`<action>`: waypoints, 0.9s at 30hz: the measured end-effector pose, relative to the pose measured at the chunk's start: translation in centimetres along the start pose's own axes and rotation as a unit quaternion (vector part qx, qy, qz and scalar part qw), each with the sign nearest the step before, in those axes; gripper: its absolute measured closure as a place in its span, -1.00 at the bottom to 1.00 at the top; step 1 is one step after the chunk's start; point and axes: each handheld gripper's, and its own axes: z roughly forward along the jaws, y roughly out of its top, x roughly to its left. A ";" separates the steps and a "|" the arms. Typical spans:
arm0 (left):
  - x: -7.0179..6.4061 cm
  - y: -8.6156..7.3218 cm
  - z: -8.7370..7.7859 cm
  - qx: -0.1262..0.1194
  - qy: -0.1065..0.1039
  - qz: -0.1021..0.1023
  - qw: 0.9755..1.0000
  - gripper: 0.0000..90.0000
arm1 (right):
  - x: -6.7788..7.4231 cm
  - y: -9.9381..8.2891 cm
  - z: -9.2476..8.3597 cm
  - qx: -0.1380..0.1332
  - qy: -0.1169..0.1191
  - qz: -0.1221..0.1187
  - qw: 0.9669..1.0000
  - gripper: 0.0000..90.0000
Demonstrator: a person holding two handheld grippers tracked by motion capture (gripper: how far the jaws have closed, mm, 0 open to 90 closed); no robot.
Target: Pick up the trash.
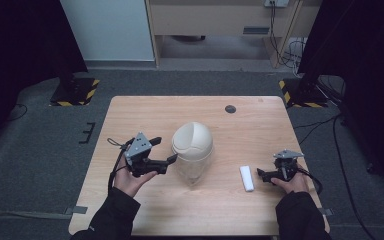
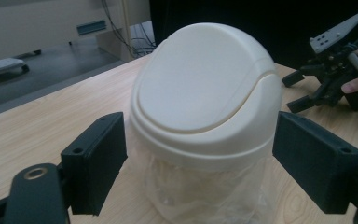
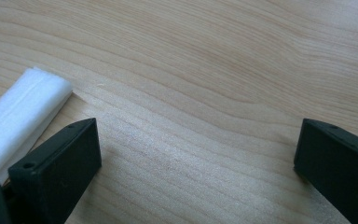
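In the left gripper view, the lower edge cuts off the clear body of the small bin (image 2: 205, 196), so its base is unseen; its contents are too hazy to tell. In the right gripper view, the white foam strip (image 3: 18, 116) runs off the left edge. The dark spot (image 1: 230, 108) at the table's far side is too small to identify.

On the wooden counter (image 1: 145, 210) a small clear bin with a cream dome lid (image 1: 193, 150) stands near the centre. The left claw (image 1: 166, 161) is just beside the bin at its 9 o'clock, jaws pointing to it. A white foam piece (image 1: 247, 178) lies at 4 o'clock of the bin. The right claw (image 1: 263, 175) rests just beside the foam, at its 3 o'clock
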 end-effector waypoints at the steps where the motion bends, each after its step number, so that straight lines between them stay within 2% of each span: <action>1: 0.0 0.0 0.0 0.000 0.000 0.000 1.000 -0.62 | 0.0 0.0 0.0 0.000 0.000 0.000 1.000 -0.99; 4: -0.5 0.5 1.3 0.004 -0.015 0.005 1.000 -0.61 | 0.0 0.0 0.0 0.000 0.000 0.000 1.000 -0.99; 11: -1.1 1.1 3.0 0.020 -0.031 0.014 0.999 -0.61 | 0.0 0.0 0.0 0.000 0.000 0.000 1.000 -0.99; 27: -1.5 1.5 5.5 0.048 -0.046 0.014 0.998 -0.61 | 0.0 0.0 0.0 0.000 0.000 0.000 1.000 -0.99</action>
